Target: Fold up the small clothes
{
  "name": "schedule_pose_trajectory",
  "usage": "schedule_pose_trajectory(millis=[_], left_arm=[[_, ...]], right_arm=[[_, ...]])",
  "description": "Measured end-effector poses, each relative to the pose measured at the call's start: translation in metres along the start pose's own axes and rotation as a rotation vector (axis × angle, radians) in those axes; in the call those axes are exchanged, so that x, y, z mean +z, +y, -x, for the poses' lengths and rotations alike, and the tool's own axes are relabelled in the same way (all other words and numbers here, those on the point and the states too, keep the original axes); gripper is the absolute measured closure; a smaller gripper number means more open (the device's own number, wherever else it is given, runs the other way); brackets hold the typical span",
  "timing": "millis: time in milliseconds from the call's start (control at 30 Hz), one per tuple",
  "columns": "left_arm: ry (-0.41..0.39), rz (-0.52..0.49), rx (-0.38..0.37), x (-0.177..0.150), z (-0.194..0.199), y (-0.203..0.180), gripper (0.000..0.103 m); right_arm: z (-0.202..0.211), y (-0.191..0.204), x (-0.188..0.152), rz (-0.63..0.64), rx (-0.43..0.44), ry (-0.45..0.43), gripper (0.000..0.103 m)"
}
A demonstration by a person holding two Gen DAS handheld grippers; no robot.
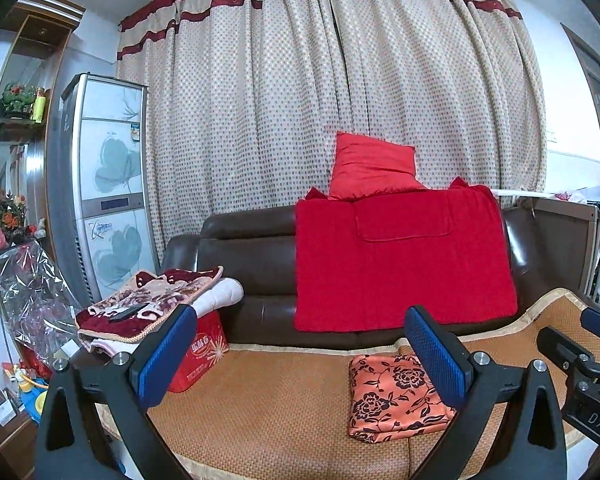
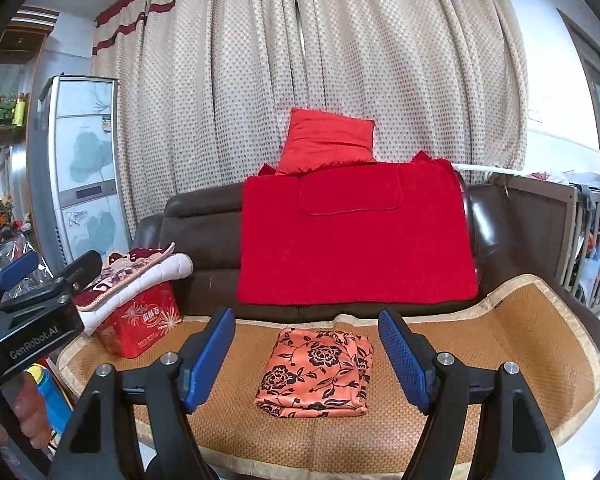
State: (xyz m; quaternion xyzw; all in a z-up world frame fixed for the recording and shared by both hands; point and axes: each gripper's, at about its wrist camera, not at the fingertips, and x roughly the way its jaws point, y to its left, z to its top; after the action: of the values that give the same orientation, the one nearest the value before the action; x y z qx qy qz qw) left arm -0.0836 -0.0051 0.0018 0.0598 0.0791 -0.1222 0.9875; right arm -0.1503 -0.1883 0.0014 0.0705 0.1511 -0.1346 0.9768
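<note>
Folded floral garment, orange with black flowers, lies flat on the woven mat covering the sofa seat, about mid-seat and nearer the front edge than the backrest. Nothing touches it.

Brown leather sofa carries a red blanket draped over the backrest, with a red cushion on the top edge. At the seat's left end sits a red box, closed, contents not visible; a folded floral blanket and a white quilt are stacked on top, with a dark remote-like object on the pile, hard to identify.

Right gripper: jaws apart, empty, garment seen between them but clear of the pads. Left gripper: jaws apart, empty, garment partly hidden behind one finger.
</note>
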Motion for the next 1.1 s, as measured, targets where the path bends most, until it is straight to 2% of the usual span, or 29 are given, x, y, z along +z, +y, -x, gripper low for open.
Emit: schedule_pose_trajectory(millis=[367, 1100], left_arm=[[-0.039, 0.0, -0.012, 0.008, 0.015, 0.006, 0.0], [-0.035, 0.005, -0.018, 0.008, 0.023, 0.006, 0.0]], right_arm=[[0.006, 0.001, 0.001, -0.006, 0.003, -0.016, 0.025], [0.006, 0.0, -0.002, -0.013, 0.017, -0.008, 0.025]])
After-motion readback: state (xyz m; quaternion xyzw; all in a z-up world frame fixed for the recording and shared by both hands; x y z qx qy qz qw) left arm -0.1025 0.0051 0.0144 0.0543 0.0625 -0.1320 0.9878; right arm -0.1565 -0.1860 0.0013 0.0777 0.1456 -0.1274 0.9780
